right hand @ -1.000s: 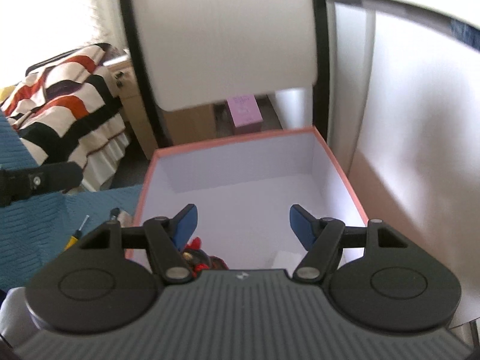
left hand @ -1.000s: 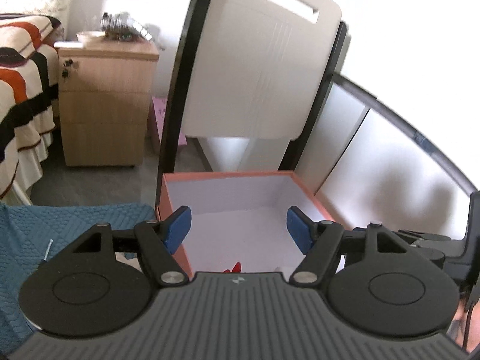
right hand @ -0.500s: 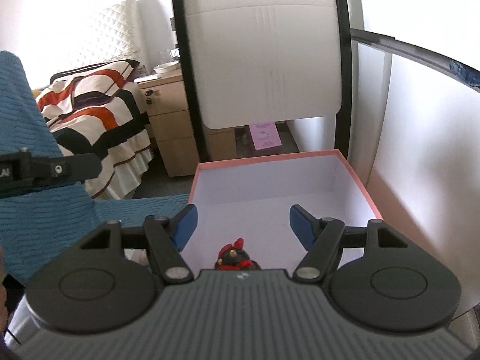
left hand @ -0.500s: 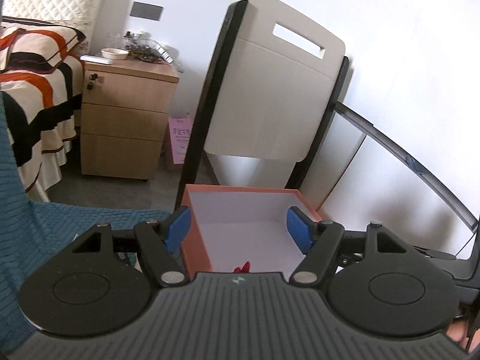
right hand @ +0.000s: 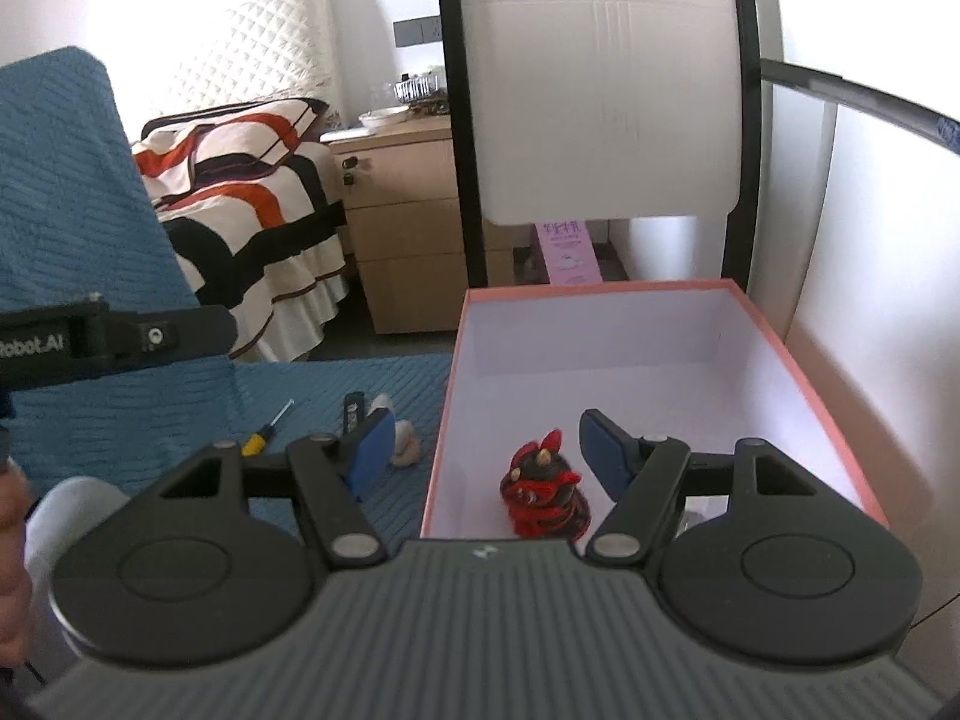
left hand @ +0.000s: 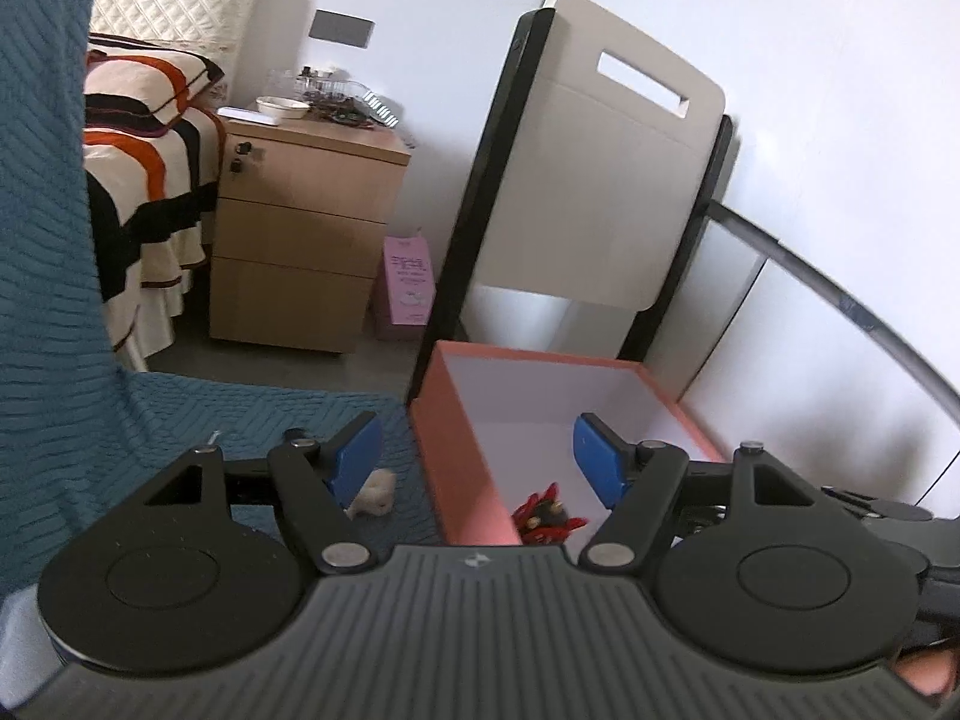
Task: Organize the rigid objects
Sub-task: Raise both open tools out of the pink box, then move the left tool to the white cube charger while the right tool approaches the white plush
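Observation:
A pink-rimmed box [right hand: 798,360] with a white inside sits on the blue cloth [right hand: 180,408]; it also shows in the left wrist view [left hand: 456,450]. A red and black figurine [right hand: 543,489] stands inside it near the front left, also seen in the left wrist view [left hand: 546,516]. On the cloth left of the box lie a yellow-handled screwdriver [right hand: 264,429], a small black item [right hand: 352,411] and a pale lumpy object [right hand: 405,447], the last also in the left wrist view [left hand: 372,492]. My left gripper [left hand: 477,459] and right gripper [right hand: 483,450] are open and empty, raised above the box's left wall.
A white chair with black frame [right hand: 600,90] stands right behind the box. A wooden drawer cabinet [left hand: 300,228], a striped bed [right hand: 240,180] and a pink carton [left hand: 408,282] lie beyond. A white wall panel [right hand: 870,240] borders the box on the right.
Both grippers pulled back, up and leftward from over the box. The figurine, cloth and objects beside the box came into view. Both stayed open.

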`<move>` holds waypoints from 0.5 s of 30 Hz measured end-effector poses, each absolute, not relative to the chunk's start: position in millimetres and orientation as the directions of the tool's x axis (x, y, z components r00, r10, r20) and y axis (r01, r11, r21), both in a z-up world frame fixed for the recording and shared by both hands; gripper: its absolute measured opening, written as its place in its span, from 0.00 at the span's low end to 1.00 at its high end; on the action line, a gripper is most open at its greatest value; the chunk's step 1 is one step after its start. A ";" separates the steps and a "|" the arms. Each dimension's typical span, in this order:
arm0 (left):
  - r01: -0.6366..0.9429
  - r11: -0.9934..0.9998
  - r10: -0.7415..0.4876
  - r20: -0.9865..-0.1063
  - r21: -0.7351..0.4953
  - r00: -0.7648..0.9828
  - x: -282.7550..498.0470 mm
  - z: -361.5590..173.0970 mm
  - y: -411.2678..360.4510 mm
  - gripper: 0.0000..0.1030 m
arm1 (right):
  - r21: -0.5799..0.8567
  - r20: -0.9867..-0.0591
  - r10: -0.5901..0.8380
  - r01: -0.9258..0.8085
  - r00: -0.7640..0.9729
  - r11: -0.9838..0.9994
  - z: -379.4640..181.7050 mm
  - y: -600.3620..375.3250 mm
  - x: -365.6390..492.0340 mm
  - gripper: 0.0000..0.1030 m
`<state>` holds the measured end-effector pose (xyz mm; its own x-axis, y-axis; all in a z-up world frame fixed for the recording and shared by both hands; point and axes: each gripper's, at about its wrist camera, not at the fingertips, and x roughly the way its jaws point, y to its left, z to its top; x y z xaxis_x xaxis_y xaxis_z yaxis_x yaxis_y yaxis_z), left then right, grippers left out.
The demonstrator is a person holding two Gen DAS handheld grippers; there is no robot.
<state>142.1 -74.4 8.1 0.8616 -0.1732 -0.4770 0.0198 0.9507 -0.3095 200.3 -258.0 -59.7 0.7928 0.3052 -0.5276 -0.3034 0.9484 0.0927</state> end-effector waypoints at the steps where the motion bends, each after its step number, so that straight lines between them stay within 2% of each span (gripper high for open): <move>1: 0.018 0.952 -0.171 -0.481 -0.306 0.860 141.3 5.6 -72.8 0.73 | 0.088 -0.529 0.303 -0.304 0.793 0.949 -63.0 -256.6 198.2 0.68; 15: -0.035 0.954 -0.132 -0.520 -0.299 0.844 129.2 -22.4 -41.8 0.73 | 0.080 -0.583 0.312 -0.329 0.750 0.941 -94.6 -232.1 177.9 0.68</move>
<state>129.2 -41.8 -22.5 0.8439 -0.1323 -0.5199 -0.0348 0.9536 -0.2990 177.9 -232.1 -94.6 0.7500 0.3122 -0.5831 -0.3292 0.9408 0.0803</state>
